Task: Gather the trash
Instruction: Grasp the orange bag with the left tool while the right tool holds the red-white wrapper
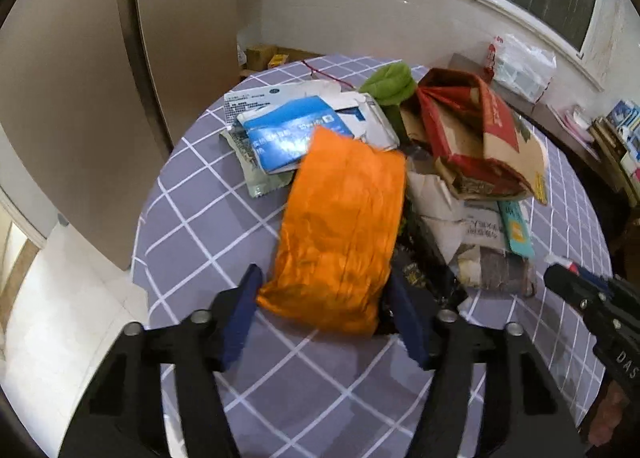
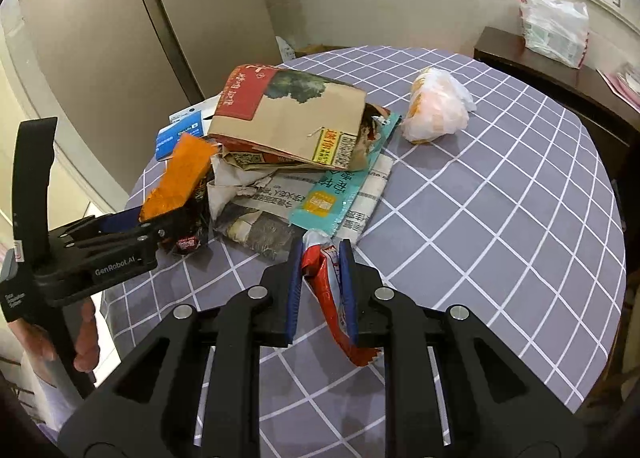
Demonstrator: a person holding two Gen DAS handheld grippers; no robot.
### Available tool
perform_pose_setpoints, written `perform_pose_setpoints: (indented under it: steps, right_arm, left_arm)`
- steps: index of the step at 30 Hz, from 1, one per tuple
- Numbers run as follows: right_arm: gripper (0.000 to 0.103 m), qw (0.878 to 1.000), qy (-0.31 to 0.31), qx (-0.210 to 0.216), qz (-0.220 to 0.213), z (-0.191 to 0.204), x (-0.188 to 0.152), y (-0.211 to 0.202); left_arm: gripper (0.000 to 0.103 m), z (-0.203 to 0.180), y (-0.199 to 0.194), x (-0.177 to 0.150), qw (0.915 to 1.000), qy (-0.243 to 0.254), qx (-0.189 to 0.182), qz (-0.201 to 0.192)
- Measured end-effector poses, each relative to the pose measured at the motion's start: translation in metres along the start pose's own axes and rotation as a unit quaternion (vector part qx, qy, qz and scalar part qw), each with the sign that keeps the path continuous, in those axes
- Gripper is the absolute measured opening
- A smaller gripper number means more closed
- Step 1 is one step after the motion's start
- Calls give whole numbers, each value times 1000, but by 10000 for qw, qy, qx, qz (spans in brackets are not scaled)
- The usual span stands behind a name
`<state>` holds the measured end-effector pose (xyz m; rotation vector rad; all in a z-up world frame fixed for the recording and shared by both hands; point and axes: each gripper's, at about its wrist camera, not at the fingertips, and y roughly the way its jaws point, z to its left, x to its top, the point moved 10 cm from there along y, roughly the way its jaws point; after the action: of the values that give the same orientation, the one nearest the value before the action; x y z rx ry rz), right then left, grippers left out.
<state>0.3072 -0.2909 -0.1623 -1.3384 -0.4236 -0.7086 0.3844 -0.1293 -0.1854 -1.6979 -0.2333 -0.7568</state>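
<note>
We judge the main risk is a slip: the orange wrapper is slick and puffy, and a hold on only its near end could let it slide back onto the pile at twelve o'clock on the tabletop. Our left claw stands half open, pads against that wrapper's sides. Our right claw is clenched on a red-and-white snack wrapper.

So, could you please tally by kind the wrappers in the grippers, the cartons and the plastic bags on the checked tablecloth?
Wrappers: 2 (orange wrapper, red-and-white wrapper)
Cartons: 1 (red-and-brown carton)
Plastic bags: 1 (white plastic bag)
Total: 4
</note>
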Motion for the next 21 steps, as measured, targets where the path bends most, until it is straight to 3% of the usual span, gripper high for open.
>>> perform_pose_setpoints:
  steps: [10,21]
  right_arm:
    - [18,9996,-227,134,-129,25,2,-12]
    - [19,9957,-725,553,-149,96,-2,-17]
  left_arm:
    - [56,15,-19,-13,9995,-97,248,-162]
    - [56,65,-55,-41,9967,-533,493,-361]
